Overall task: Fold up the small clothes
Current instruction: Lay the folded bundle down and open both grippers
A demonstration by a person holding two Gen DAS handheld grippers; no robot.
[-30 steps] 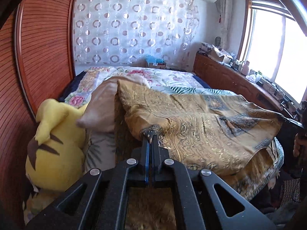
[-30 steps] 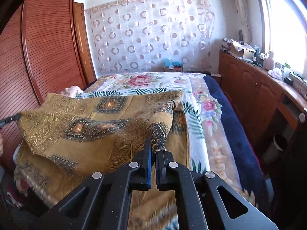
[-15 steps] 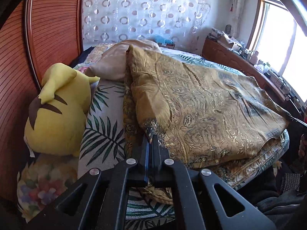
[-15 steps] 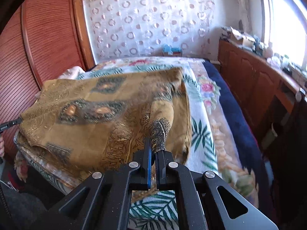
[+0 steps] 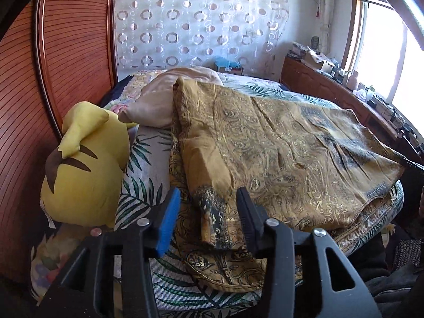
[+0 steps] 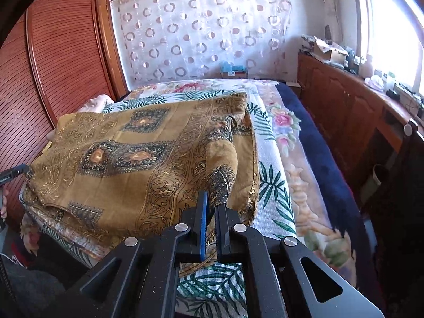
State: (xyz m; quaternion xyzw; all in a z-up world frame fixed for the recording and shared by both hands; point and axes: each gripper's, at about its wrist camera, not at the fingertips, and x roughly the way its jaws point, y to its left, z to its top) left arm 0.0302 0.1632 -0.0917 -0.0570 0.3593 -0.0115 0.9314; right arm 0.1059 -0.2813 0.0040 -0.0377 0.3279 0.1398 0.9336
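Note:
A gold-brown patterned garment (image 5: 278, 153) lies folded over on the bed, and it also shows in the right wrist view (image 6: 137, 159). My left gripper (image 5: 208, 212) is open, its jaws wide apart on either side of the garment's dark-patterned corner (image 5: 212, 217), which rests on the bed. My right gripper (image 6: 210, 220) is shut on the garment's other dark-patterned corner (image 6: 221, 185), just above the bedsheet. The right gripper's tip shows at the far right of the left wrist view (image 5: 413, 163).
A yellow plush toy (image 5: 84, 169) sits left of the garment by the wooden wardrobe (image 5: 53, 66). A beige pillow (image 5: 164, 98) lies behind. The leaf-print bedsheet (image 6: 273, 185) and navy blanket (image 6: 318, 153) lie to the right. A wooden cabinet (image 6: 344, 100) runs under the window.
Both grippers lowered the folded garment onto the bed. My left gripper opened and let go of its corner. My right gripper stays shut on its corner.

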